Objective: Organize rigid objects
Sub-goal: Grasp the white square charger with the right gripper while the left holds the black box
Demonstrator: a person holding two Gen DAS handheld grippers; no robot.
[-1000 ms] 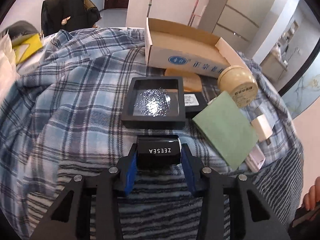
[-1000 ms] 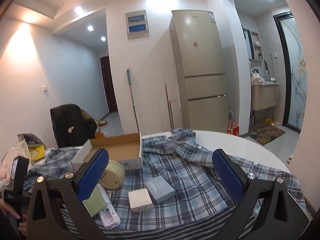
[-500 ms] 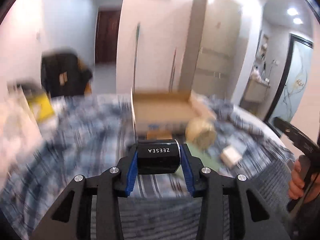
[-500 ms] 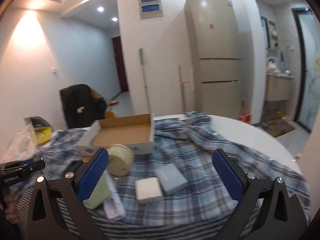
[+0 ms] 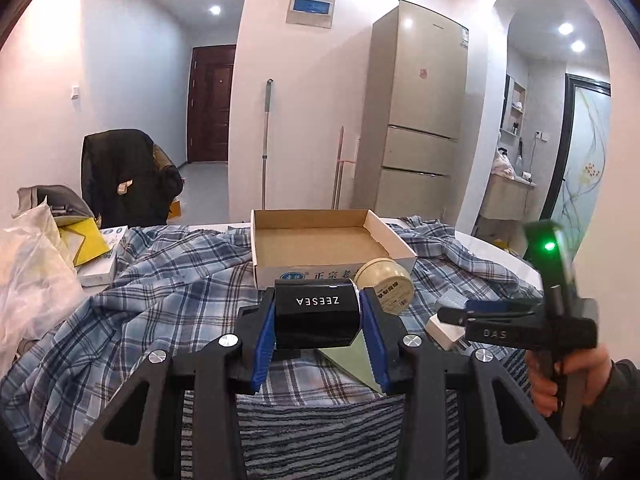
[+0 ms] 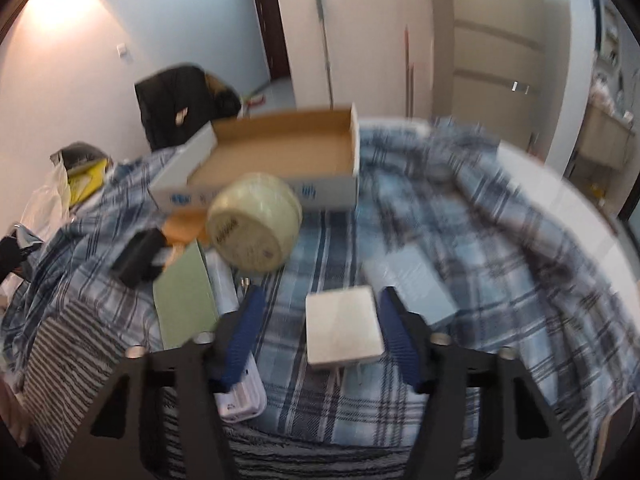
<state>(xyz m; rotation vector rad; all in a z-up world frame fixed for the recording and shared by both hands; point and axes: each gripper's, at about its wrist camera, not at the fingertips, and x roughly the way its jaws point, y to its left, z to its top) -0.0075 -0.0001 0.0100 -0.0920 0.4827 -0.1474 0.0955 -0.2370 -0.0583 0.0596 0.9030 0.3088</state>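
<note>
While the cardboard box [image 5: 320, 240] at the counter's far edge sits empty, nothing is sorted yet: your left hand-held gripper [image 5: 318, 334] clamps the black ZEESEA case [image 5: 316, 316] aloft, your right hand-held gripper [image 6: 322, 328] is closing around the white charger [image 6: 342, 330], pads not yet touching; cream jar [image 6: 254, 226], green card [image 6: 184, 296] remain out
</note>
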